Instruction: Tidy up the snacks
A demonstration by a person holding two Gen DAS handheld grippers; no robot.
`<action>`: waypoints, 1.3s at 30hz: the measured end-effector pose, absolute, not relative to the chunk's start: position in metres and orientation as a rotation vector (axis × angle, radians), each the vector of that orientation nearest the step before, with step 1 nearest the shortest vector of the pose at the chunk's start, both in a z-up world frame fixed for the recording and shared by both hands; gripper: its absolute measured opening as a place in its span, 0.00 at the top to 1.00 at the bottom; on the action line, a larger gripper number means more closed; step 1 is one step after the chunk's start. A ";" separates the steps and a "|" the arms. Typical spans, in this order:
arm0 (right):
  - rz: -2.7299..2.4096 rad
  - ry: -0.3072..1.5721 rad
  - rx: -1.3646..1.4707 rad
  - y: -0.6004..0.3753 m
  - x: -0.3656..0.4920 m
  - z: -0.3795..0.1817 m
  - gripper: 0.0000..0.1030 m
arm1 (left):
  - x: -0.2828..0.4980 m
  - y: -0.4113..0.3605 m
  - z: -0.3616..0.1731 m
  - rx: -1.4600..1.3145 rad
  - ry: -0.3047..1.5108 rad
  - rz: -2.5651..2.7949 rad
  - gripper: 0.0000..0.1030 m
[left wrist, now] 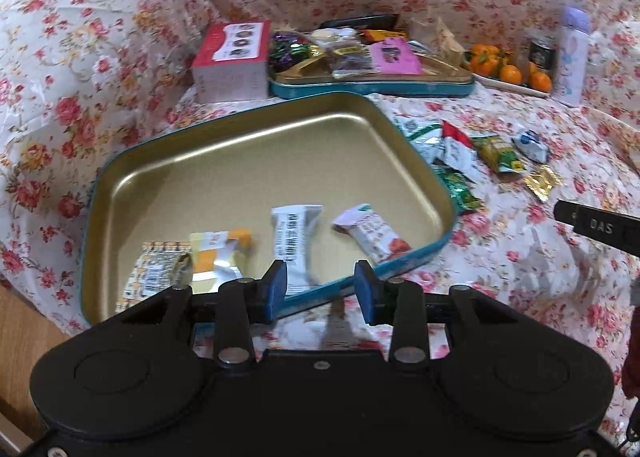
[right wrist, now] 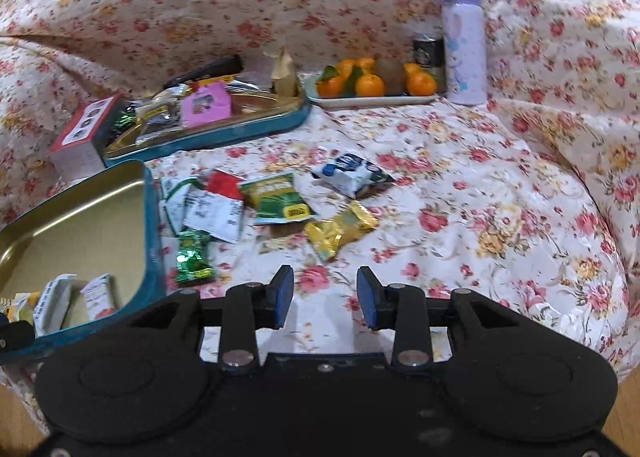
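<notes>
The landmark here is the near gold-lined teal tin, lying open on the floral tablecloth. Inside it, along its near edge, lie four wrapped snacks: a yellow checked packet, an orange-and-white packet, a white bar and a pink-and-white bar. The left gripper hangs over the tin's near rim with its blue pads apart and nothing between them. Just right of the tin lies a loose cluster of snacks: a green foil candy, white sachets with a red corner, a green-and-yellow packet, a gold wrapper and a blue-and-white packet. The right gripper is over bare cloth near this cluster, jaws released and empty. Behind the tin sits a second teal tin heaped with sweets, a red-and-white box at its left. Further right are a plate of mandarins, with possibly a kiwi, a dark can and a lilac flask.
</notes>
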State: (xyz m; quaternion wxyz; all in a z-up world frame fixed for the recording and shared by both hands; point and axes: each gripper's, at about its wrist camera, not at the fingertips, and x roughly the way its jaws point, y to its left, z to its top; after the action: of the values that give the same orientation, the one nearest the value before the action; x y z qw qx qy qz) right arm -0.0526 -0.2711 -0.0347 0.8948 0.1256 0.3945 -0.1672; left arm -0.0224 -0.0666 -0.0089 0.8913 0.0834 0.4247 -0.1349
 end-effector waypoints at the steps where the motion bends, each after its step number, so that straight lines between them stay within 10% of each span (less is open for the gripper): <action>1: -0.350 0.819 0.264 -0.274 -0.053 -0.036 0.64 | -0.024 -0.070 -0.009 0.175 0.877 -0.288 0.56; 39: -0.374 0.803 0.167 -0.325 -0.044 -0.076 0.51 | 0.119 -0.210 -0.010 0.188 0.966 -0.228 0.56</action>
State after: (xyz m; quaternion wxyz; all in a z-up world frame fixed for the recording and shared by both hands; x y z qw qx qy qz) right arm -0.0436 -0.3247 -0.0756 0.9001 0.0809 0.3880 -0.1810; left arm 0.1187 -0.2096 -0.0098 0.8751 0.0900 0.4628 -0.1094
